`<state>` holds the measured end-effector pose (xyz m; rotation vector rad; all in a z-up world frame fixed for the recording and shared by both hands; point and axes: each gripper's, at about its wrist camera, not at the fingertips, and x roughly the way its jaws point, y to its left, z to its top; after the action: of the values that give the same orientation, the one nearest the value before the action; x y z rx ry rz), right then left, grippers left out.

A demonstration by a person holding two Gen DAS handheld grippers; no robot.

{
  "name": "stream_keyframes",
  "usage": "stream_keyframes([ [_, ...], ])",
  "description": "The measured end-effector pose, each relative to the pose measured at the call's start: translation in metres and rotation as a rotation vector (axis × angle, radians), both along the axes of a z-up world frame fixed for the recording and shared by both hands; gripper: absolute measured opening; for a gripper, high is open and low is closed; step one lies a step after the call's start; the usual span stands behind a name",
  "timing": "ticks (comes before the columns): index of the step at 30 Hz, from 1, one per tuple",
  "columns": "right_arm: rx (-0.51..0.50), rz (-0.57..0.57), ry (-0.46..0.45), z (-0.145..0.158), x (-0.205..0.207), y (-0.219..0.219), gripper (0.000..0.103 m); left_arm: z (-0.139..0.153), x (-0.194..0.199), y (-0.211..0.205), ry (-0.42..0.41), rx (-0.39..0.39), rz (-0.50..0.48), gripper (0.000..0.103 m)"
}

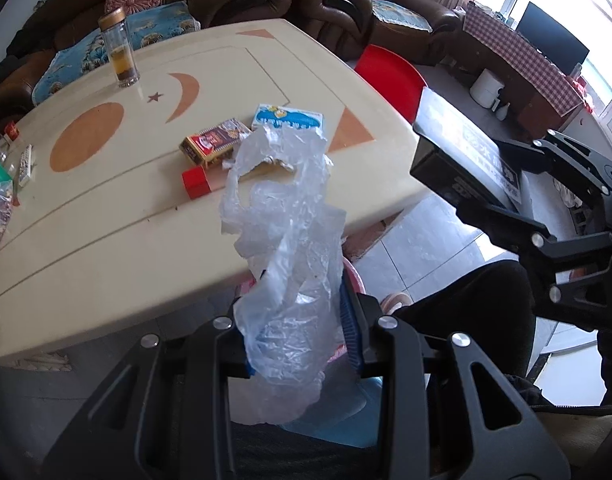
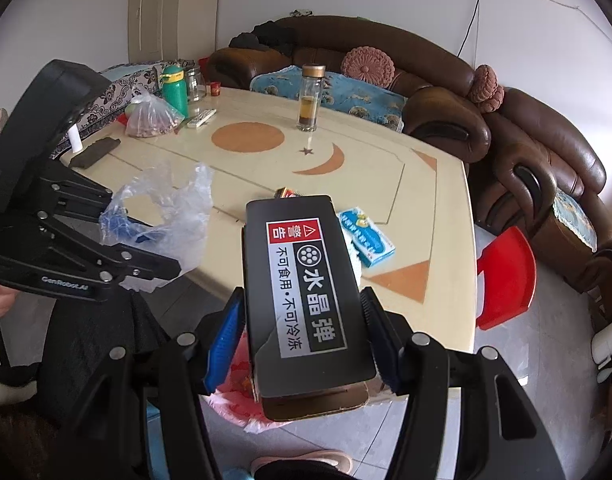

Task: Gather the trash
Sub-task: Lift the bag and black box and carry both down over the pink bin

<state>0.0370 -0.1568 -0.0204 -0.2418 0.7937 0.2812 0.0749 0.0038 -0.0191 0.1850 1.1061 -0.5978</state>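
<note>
Here, plastic bag pinched in left claw

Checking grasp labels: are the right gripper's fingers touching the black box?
Touching. The right wrist view shows the right gripper with its blue-padded fingers pressed against both sides of the black box, lifted clear of the table.

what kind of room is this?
Most likely a home living room: a brown leather sofa with cushions wraps around a low cream table that carries a glass tea bottle and a remote control.
</note>
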Motion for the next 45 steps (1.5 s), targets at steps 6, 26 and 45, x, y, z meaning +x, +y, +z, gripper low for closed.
stream_keyframes([
  [6, -0.008, 0.004, 0.024, -0.014, -0.01, 0.008, 0.056, -0.014, -0.008, -0.005, 0.017, 0.012, -0.013, 0.032],
  [26, -0.006, -0.01, 0.177, -0.099, -0.011, 0.022, 0.056, -0.1, -0.018, -0.022, 0.095, 0.065, -0.06, 0.032],
  [45, 0.027, -0.04, 0.366, -0.197, 0.016, 0.009, 0.056, -0.21, 0.015, -0.025, 0.351, 0.043, -0.033, 0.033],
])
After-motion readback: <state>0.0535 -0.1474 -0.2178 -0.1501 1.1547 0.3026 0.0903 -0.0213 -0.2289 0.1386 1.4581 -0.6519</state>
